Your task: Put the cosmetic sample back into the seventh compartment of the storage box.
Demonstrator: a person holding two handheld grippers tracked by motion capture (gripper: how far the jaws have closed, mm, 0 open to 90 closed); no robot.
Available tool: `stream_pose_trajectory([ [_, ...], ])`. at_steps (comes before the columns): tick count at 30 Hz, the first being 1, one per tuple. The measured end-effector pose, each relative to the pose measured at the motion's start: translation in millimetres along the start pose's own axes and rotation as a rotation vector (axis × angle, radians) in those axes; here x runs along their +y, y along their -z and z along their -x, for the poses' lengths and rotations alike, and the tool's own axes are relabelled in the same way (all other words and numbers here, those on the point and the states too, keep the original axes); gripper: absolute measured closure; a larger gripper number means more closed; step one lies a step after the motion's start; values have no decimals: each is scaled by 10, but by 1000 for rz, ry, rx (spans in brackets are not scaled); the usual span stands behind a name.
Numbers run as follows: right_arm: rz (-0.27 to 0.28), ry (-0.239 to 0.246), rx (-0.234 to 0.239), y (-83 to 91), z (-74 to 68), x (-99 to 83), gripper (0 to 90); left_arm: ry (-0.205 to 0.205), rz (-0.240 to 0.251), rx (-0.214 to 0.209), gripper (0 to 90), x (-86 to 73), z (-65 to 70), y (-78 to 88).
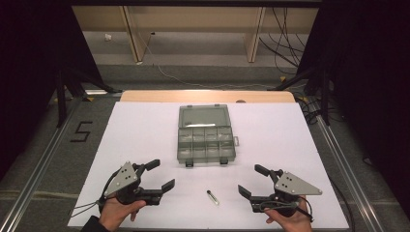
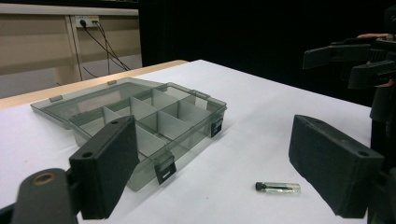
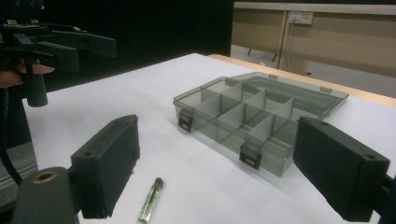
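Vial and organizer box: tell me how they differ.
The vial is small, clear and black-capped, and lies on its side; the organizer box is far larger, smoky grey and divided into compartments. The vial is capped shut; the box's lid lies open. Both are see-through and rest on the white table.

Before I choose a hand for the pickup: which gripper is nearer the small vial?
Right, narrowly. The right gripper sits just right of the vial; the left gripper lies farther left.

Smoky grey see-through box [image 1: 206, 140]; clear vial [image 1: 212, 197] with black cap; white table cover [image 1: 135, 140]; black claws.
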State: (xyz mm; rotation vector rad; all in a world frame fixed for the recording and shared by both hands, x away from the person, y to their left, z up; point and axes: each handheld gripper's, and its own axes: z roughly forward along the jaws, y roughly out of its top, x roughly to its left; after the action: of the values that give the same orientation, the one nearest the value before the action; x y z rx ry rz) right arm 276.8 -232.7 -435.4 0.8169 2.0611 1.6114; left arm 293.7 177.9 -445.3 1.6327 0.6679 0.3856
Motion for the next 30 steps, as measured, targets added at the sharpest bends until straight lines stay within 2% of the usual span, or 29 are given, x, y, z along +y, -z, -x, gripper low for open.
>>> stream_pose_trajectory([
  [15,-4,-1,8,1,6,0,159,6,-10,-5,155,4,-6,-20],
  [16,-2,-4,5,0,7,-2,159,-9,-15,-25,155,0,-14,-37],
  [19,-1,-8,9,0,9,-4,159,-19,-32,-26,155,2,2,-45],
  [20,-1,-13,7,-1,9,-5,159,-45,-44,-36,155,13,12,-57],
  [24,-4,-15,6,-4,12,-10,159,-59,-63,-56,157,14,30,-93],
  [26,-4,-21,5,-7,11,-14,159,-81,-88,-71,157,28,30,-127],
  [30,0,-12,1,-15,18,-18,159,-84,-102,-78,158,42,30,-152],
])
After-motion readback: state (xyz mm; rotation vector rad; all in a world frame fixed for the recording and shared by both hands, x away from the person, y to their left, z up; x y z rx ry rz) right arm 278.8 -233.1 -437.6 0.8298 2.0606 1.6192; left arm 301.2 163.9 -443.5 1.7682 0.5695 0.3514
